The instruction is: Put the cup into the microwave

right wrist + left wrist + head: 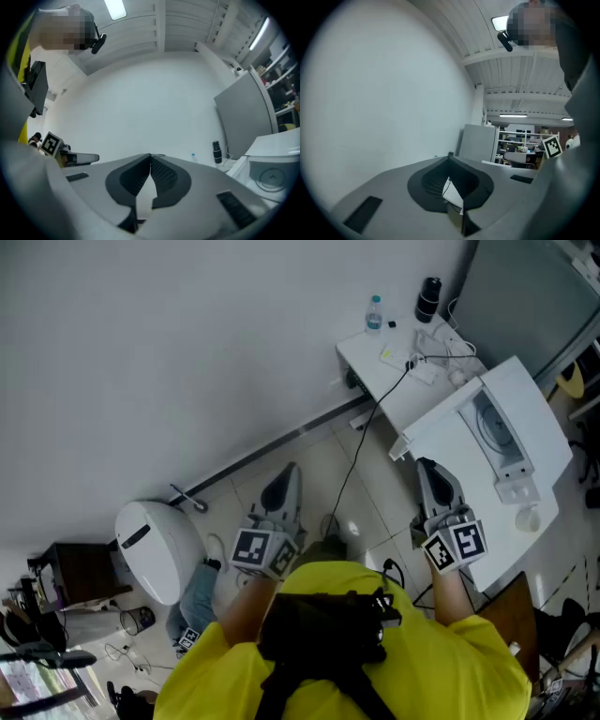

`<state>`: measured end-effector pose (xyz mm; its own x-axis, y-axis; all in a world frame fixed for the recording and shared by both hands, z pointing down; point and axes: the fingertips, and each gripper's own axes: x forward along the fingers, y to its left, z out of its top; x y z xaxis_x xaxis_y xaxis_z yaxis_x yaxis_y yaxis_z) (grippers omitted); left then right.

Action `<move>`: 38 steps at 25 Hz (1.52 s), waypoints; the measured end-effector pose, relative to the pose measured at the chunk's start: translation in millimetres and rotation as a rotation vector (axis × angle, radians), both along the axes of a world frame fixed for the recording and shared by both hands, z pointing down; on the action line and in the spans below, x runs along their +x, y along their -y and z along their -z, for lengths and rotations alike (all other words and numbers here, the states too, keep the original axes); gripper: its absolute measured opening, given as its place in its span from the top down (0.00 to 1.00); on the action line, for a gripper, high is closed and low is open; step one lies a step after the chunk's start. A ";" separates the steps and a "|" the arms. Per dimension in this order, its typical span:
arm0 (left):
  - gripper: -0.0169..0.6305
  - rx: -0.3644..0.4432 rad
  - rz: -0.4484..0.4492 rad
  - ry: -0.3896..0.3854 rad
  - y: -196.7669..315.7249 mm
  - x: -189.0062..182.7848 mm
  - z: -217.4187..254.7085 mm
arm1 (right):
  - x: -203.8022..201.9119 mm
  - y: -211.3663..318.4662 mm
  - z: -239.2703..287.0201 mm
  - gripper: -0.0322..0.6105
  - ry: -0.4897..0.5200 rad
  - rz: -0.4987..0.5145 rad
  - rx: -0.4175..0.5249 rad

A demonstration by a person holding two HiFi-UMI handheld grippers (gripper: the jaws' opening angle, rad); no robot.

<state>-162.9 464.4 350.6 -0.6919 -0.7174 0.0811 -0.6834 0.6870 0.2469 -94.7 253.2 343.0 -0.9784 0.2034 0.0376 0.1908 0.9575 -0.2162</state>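
A white microwave [502, 432] stands at the right on a white surface, and its round window shows in the right gripper view too [274, 176]. A small white cup [528, 518] sits on that white surface near the microwave's front. My right gripper [425, 465] is held level just left of the microwave, shut and empty, its tips meeting [150, 156]. My left gripper [292, 470] hangs over the tiled floor farther left, also shut with nothing in it [450, 154]. Neither gripper touches the cup.
A white table [375, 367] at the back holds a water bottle [374, 313], a black flask [428, 298] and cables. A white round bin [155, 545] stands on the floor at the left. A grey wall runs behind, with a grey panel [246, 117] at the right.
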 end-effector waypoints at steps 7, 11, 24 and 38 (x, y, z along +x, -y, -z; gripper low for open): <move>0.99 -0.065 -0.273 0.042 93.2 -68.4 -4.2 | -33.7 55.9 -3.4 0.94 -0.037 -0.223 0.013; 0.99 -0.018 -0.504 0.030 184.6 -47.5 -10.3 | 22.2 114.3 -22.7 0.94 -0.088 -0.443 0.004; 0.99 -0.037 -0.840 -0.008 400.2 28.7 -49.2 | 199.2 300.9 -114.3 0.50 -0.205 -1.016 -0.046; 0.99 -0.198 -1.027 -0.047 583.6 91.4 -129.2 | 289.7 600.2 -416.4 0.01 -0.534 -1.224 -0.122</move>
<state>-71.5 -119.2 479.8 0.2498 -0.9293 0.2722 -0.9538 -0.1877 0.2345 195.0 -347.0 759.4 -0.4029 -0.7572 0.5140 -0.9033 0.4195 -0.0902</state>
